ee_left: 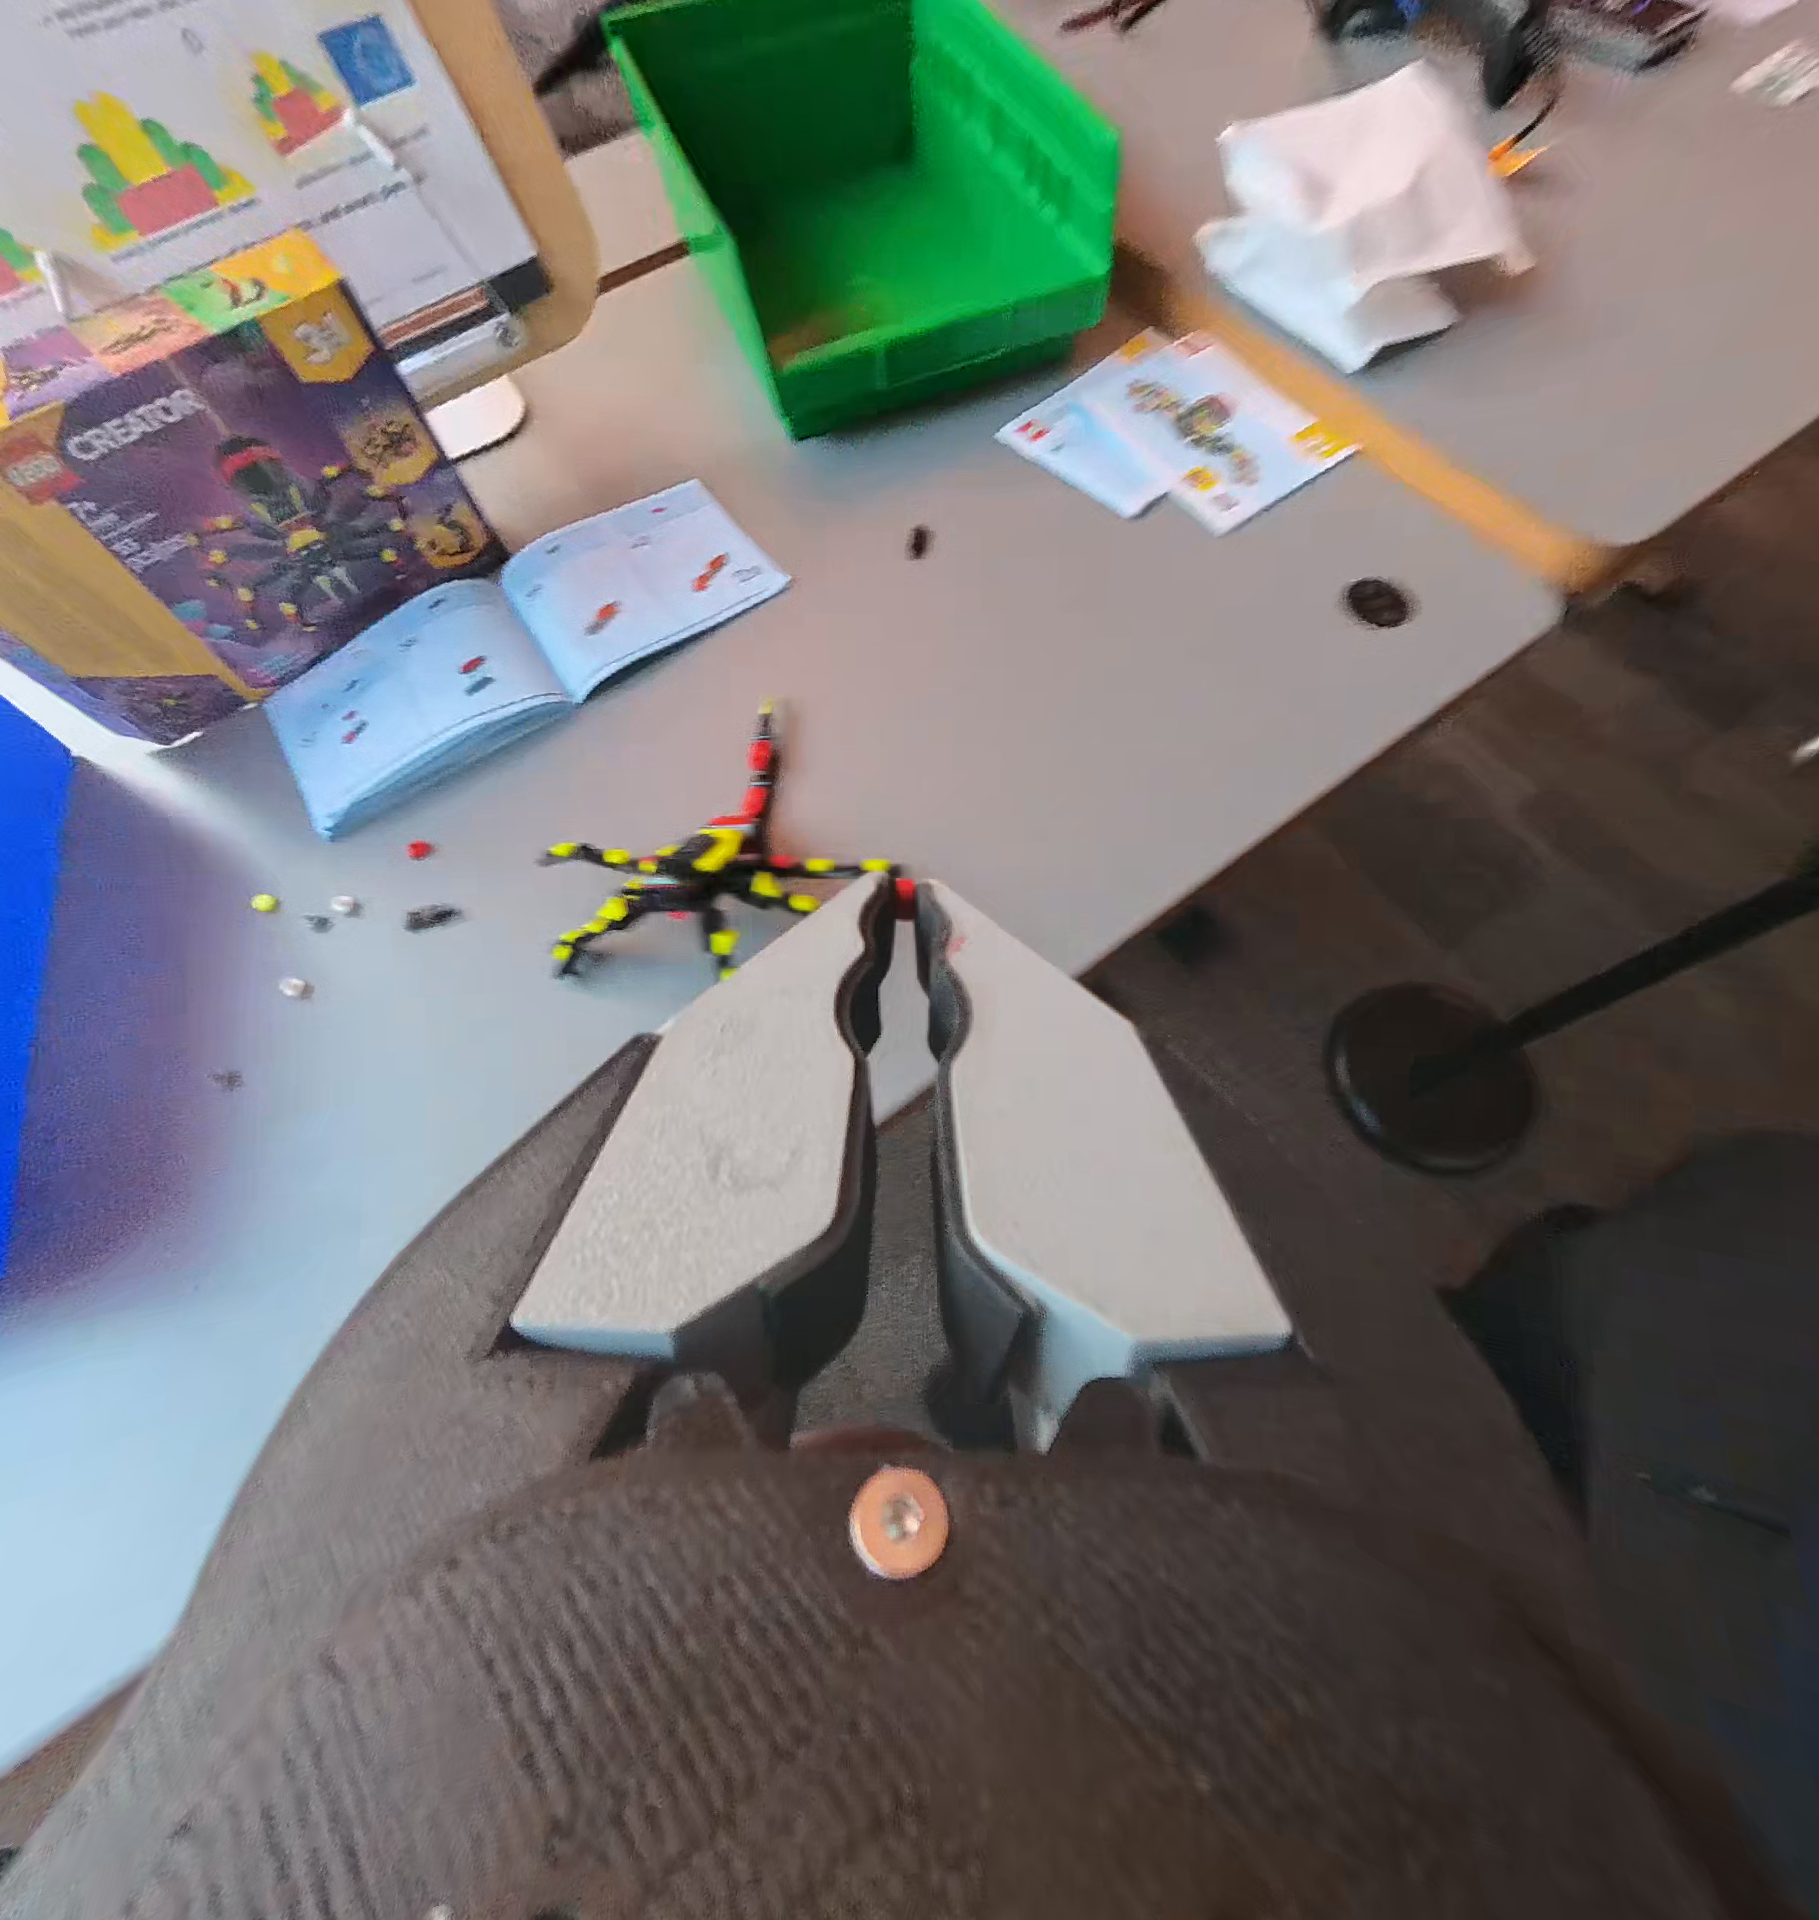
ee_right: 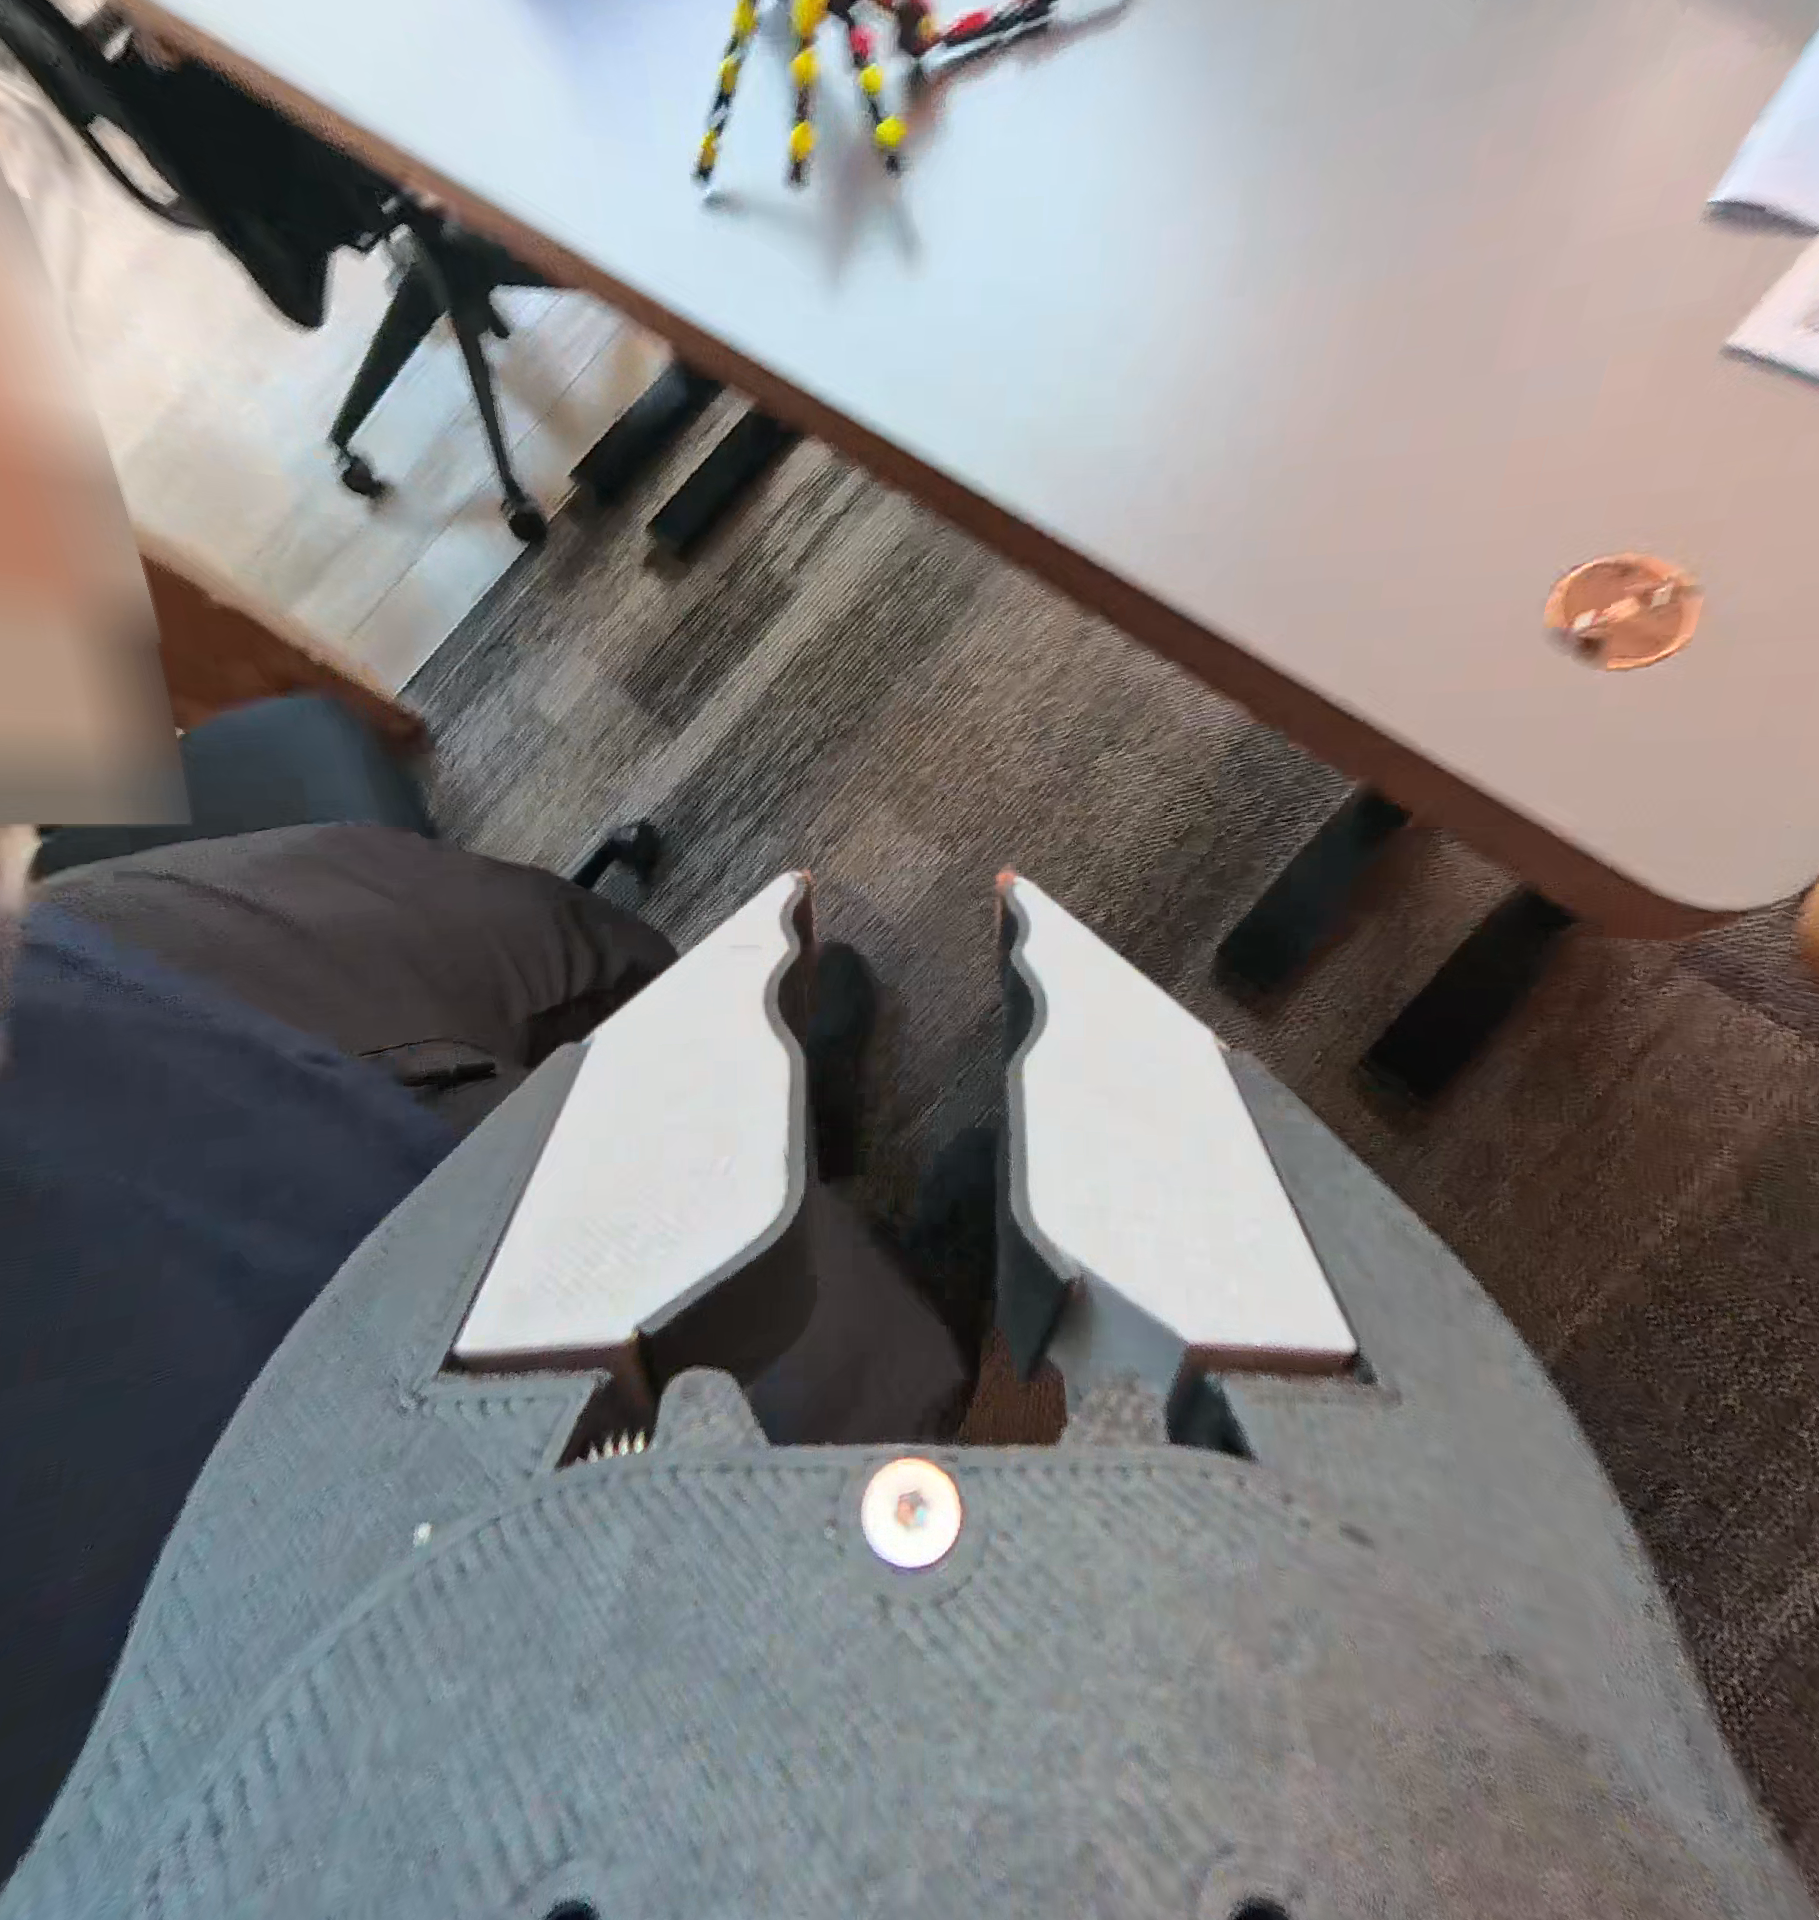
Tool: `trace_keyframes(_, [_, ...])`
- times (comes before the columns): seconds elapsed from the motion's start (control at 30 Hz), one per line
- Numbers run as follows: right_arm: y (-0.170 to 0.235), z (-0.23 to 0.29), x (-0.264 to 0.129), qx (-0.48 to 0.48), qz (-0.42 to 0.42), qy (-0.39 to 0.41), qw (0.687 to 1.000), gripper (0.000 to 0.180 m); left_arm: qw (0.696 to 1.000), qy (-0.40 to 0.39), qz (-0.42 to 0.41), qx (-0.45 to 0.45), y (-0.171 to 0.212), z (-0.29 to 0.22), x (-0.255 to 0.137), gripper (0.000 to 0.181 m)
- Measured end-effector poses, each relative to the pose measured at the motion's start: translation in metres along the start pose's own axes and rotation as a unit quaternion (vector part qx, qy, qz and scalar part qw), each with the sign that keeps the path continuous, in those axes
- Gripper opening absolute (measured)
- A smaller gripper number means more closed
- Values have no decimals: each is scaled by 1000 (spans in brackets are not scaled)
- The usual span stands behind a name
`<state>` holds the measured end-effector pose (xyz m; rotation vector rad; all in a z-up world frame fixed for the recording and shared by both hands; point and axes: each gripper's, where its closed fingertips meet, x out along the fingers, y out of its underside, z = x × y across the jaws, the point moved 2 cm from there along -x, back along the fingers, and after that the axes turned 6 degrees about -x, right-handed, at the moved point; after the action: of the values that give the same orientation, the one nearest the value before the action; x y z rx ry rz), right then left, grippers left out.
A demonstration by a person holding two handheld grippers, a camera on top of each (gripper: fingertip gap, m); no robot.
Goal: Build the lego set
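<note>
near the table (ee_left: 1040,665) edge, left gripper (ee_left: 906,896) pinching a red piece (ee_left: 903,891) — right gripper (ee_right: 903,883) spread, empty

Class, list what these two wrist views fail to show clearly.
- Small red piece between the left gripper tips: shape blurred, left wrist view.
- Black-and-yellow lego spider: body cut by top edge, right wrist view.
- Loose tiny pieces on the grey table: too small.

Grey table (ee_right: 1248,343) over dark carpet (ee_right: 988,748)
A wheeled office chair (ee_right: 417,312) stands on the pale, brightly lit floor (ee_right: 261,436) beyond the table's edge.
</note>
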<state>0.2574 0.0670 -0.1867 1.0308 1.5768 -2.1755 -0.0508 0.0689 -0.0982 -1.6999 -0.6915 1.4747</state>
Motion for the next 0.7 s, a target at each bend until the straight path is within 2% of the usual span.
trace_keyframes(0.2, [-43,-51,43,59,-33,130,989,33,993,28,44,104,12,118,77,1])
trace_keyframes(0.37, [-99,-67,95,64,-55,219,972,29,978,83,26,188,43,174,119,1])
trace_keyframes(0.53, [-170,-118,173,46,-136,260,955,30,967,86,-49,235,53,192,136,1])
trace_keyframes(0.7, [-224,-152,229,-53,-207,284,935,30,950,65,-128,277,58,194,146,1])
